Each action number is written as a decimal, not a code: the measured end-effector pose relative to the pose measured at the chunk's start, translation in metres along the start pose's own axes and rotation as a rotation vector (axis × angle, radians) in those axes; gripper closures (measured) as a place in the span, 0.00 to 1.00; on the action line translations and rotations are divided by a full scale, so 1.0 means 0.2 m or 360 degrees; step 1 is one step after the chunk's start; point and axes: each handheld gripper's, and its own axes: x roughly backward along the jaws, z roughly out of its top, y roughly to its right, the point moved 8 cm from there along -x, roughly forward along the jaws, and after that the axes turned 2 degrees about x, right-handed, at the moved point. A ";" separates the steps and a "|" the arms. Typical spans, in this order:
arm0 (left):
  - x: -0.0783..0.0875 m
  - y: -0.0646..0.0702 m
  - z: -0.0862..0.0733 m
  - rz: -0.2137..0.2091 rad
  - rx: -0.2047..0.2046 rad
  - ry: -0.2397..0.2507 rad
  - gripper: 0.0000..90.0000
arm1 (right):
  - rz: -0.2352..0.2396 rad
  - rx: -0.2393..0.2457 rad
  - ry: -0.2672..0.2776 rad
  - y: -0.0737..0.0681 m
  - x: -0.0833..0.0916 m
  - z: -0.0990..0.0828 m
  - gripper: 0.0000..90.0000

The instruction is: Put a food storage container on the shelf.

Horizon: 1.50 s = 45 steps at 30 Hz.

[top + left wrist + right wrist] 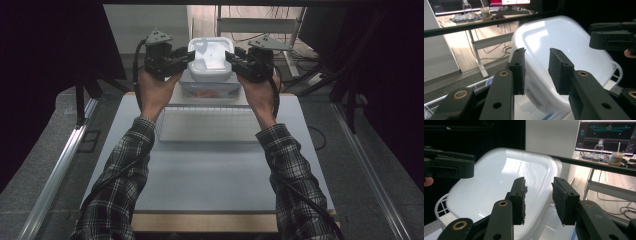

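A white plastic tub (210, 55) stands bottom-up over a clear labelled box (210, 91) at the far side of the table; whether it rests on the box or hangs just above it I cannot tell. My left gripper (191, 56) reaches in from the tub's left and my right gripper (229, 56) from its right. In the left gripper view the jaws (536, 70) straddle the tub's rounded edge (564, 42), with a wide gap of white plastic between the pads. The right gripper (538, 200) straddles the opposite edge (499, 175) the same way.
A wire tray (207, 112) lies on the pale mat (210, 175) just in front of the box. Metal rails (60, 165) run along both sides of the table. Behind the table stand a desk frame (481, 45) and cables on the floor.
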 end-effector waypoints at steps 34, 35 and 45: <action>0.13 0.05 -0.16 -0.0076 -0.0020 0.0037 0.36 | 0.0143 0.0006 -0.0022 -0.04 0.16 -0.12 0.29; 0.14 0.06 -0.18 -0.0083 -0.0020 0.0025 0.33 | 0.0152 0.0008 -0.0031 -0.05 0.17 -0.13 0.27; 0.22 0.15 -0.49 -0.0198 -0.0021 -0.0087 0.12 | 0.0250 0.0014 -0.0110 -0.12 0.28 -0.35 0.15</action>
